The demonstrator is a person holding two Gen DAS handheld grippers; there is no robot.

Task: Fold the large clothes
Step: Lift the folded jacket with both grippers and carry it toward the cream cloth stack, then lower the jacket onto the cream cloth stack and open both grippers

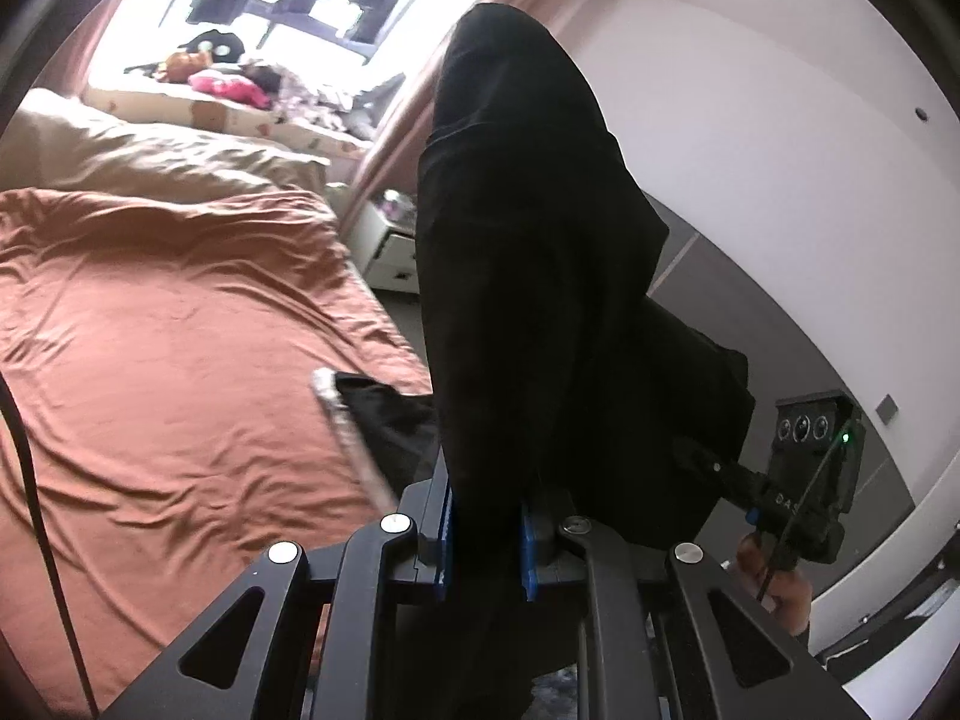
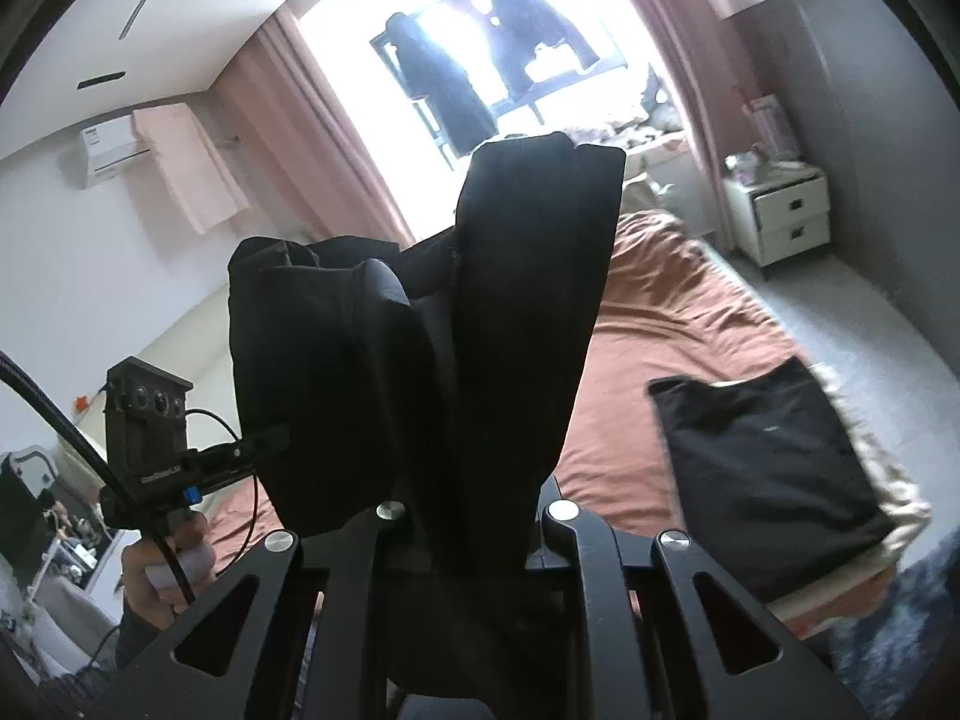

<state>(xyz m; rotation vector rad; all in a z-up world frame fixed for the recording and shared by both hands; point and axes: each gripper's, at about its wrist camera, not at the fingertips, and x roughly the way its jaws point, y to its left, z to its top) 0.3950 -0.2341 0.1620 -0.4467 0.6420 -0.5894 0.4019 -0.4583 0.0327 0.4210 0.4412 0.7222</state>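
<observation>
Two hand-held grippers, left (image 1: 483, 531) and right (image 2: 474, 516), each clamped nearly closed on black garment (image 1: 528, 252), hung between them above rust-sheeted bed (image 1: 180, 330); soft, limp, fairly heavy, prone to sagging, best pinched at edges or corners.

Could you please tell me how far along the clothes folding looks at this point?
Done: one folded black garment already lies at the edge of the bed. In hand: the left gripper and right gripper both pinch a second black garment, lifted above the bed. Left: laying it on the rust-coloured sheet and folding it.
</observation>
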